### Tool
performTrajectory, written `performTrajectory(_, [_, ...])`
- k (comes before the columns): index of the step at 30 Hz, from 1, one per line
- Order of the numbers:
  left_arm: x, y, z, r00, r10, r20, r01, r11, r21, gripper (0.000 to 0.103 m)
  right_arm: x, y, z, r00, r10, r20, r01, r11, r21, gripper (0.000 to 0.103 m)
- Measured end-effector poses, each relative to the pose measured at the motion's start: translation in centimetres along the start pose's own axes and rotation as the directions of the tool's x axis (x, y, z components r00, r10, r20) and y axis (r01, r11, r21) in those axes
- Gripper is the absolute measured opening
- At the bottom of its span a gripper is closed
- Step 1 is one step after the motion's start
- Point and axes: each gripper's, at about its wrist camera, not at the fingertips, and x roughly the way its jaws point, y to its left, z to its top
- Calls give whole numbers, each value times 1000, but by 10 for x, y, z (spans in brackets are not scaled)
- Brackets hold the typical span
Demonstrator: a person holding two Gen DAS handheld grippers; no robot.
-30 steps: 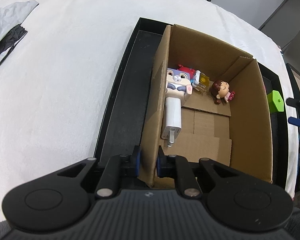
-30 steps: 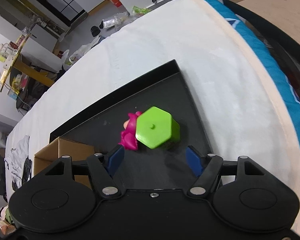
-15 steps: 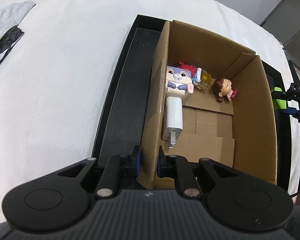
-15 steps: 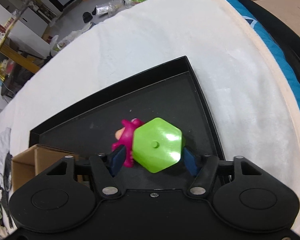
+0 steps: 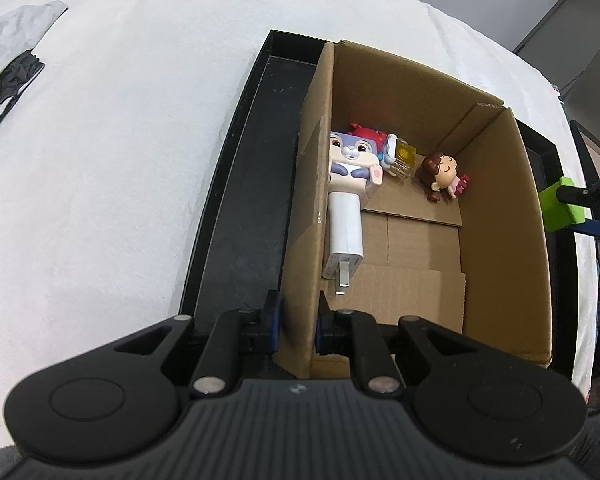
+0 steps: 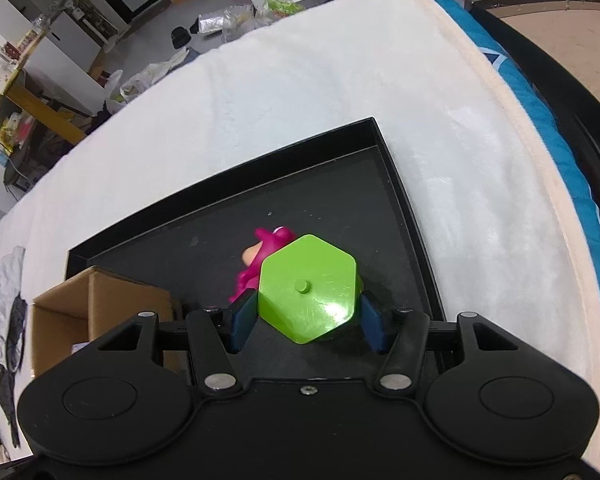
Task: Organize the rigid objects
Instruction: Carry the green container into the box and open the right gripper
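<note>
Right wrist view: the right gripper (image 6: 308, 322) had its two blue pads against opposite sides of a green hexagonal block (image 6: 309, 294), one of the blue fingers (image 6: 242, 320) pressed to the block's left face and the other to its right, so the block was clamped between them above the floor of a black tray (image 6: 400, 204). Just behind the block, partly hidden by it, lay a magenta toy figure (image 6: 270, 252) on the tray floor. To the left, a corner of the cardboard box (image 6: 100, 300) stood inside the same tray, and the tray rested on a white fleecy cover (image 6: 300, 100) with a blue edge at the right. In the left wrist view, the left gripper (image 5: 296, 322) was narrowed onto the near end of the box's left wall, one blue pad outside it and one inside, pinching the cardboard. Inside the box (image 5: 500, 216), along that wall, lay a white charger plug (image 5: 346, 240) with its prongs toward the camera, touching a grey rabbit figure (image 5: 352, 160) beyond it; a red toy (image 5: 364, 132) showed behind the rabbit, a small yellow cube (image 5: 404, 158) just right of it, and a brown-haired doll (image 5: 440, 174) near the far right corner. Beyond the box's right wall the green block appeared again, held between the other gripper's fingers over the tray. A grey and black cloth (image 5: 8, 64) lay well apart on the cover at the far left.
</note>
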Motion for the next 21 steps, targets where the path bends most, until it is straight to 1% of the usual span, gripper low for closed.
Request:
performTrajectory(7, [-1,0,-2,1000,-15,-1,15,1000,8,15,-23,12,-5,999,38,22,-37,999,-16,53])
performTrajectory(17, [-1,0,-2,999,-31,-7,31,999,10,16,-57,45,-10,995,78,56,-75,995,-66,54])
performTrajectory(21, [-1,2,-1,999,-45,-6,46,999,5,17,-66,62,-13,993,101,55,-96,990,-100,54])
